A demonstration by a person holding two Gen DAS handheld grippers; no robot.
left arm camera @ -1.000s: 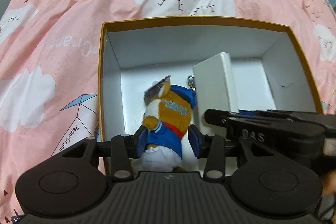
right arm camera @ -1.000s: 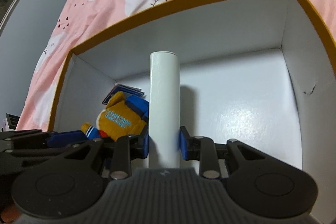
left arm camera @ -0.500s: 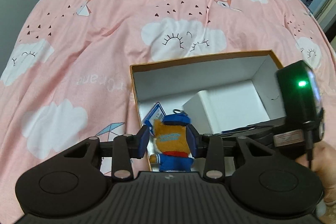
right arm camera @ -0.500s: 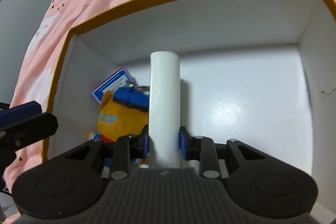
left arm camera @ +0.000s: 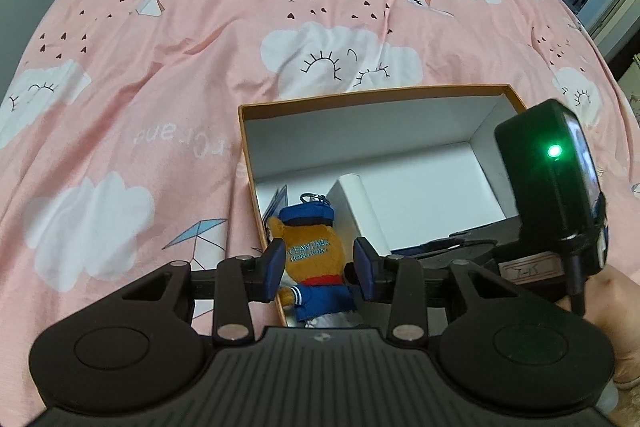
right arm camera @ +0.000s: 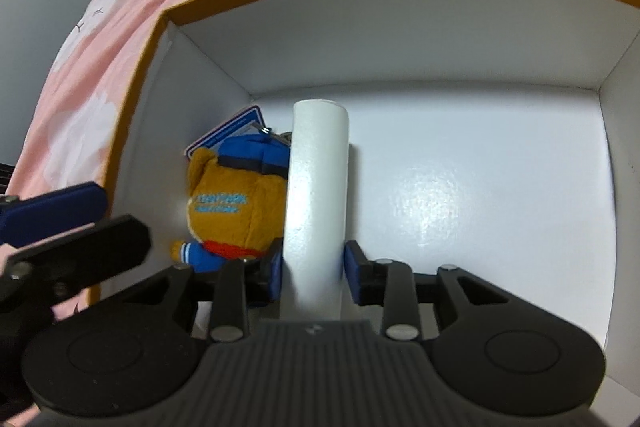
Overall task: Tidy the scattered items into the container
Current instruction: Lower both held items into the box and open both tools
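The orange-rimmed cardboard box with a white inside sits on a pink bedspread printed with white clouds, and 3 things lie in its left half: an orange plush toy in a blue cap and jacket, a blue-edged card tucked under the toy's head, and a tall white rectangular carton touching the toy's right side. The left gripper frames the toy from above, its blue pads apart and clear of the plush on both sides; 1 second ago the same pads sat low inside the box close against the toy, and now the whole box shows beneath them with much more bedspread around it. The right gripper straddles the carton, jaws opening: a thin gap shows at the right pad, where 1 second ago both pads pressed its sides. A person's hand holds the right gripper's handle at the picture's right edge.
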